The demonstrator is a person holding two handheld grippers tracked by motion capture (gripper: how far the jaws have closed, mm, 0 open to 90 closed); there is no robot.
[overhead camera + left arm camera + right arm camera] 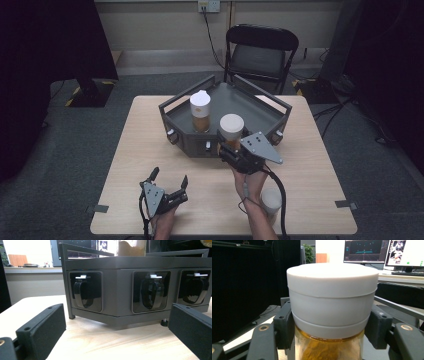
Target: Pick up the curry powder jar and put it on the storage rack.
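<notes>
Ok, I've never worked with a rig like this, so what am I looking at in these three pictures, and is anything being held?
There is no robot arm here. A person at a table holds a hand-operated two-jaw gripper in each hand.

The high view looks down from above the person's side. The other two pictures come from cameras riding on the grippers, looking along their black jaws.

On the table stands a dark tray with rails, and one white-lidded jar stands in it. Another white-lidded jar sits near the table's front edge, by the person's right forearm.

The right gripper is shut on a third jar with amber contents, at the tray's front edge. The left gripper is open and holds nothing, pointing at the tray's front wall.
</notes>
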